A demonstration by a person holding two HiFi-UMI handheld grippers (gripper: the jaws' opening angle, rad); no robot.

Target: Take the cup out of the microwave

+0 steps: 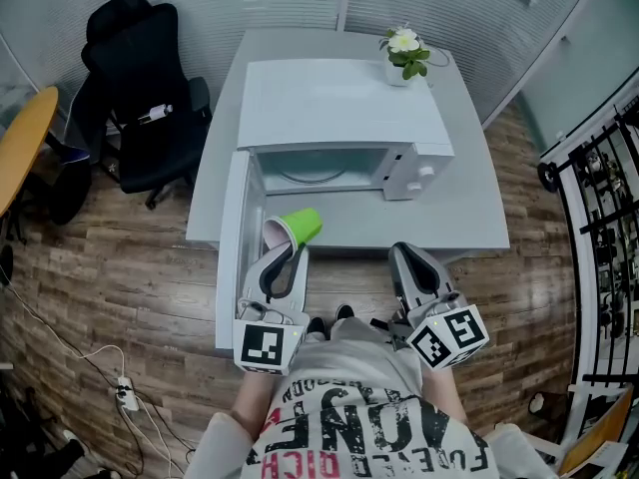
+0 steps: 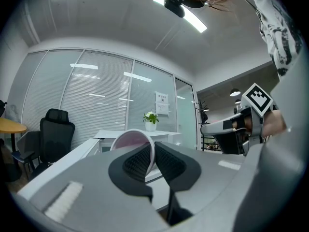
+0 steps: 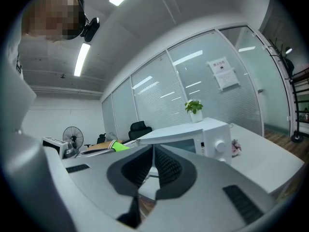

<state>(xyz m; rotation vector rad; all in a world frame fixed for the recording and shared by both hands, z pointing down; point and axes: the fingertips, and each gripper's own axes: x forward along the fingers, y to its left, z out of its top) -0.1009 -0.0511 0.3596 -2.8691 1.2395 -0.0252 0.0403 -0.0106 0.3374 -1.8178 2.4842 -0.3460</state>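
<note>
A green cup (image 1: 298, 228) with a pale pink inside lies tilted on its side, out in front of the open white microwave (image 1: 339, 118). My left gripper (image 1: 283, 257) is shut on the cup's rim. In the left gripper view the pink rim (image 2: 129, 140) sits pinched between the dark pads, at my left gripper (image 2: 153, 159). My right gripper (image 1: 404, 254) hovers at the table's near edge, right of the cup, shut with nothing in it. In the right gripper view my right gripper (image 3: 152, 161) shows its pads meeting, with the cup (image 3: 119, 147) at the left and the microwave (image 3: 205, 134) ahead.
The microwave door (image 1: 232, 238) stands swung open toward me on the left. A potted plant (image 1: 404, 53) sits on the microwave's back right corner. The grey table (image 1: 469, 198) carries the microwave. A black office chair (image 1: 135, 88) stands at the left, a metal rack (image 1: 609, 198) at the right.
</note>
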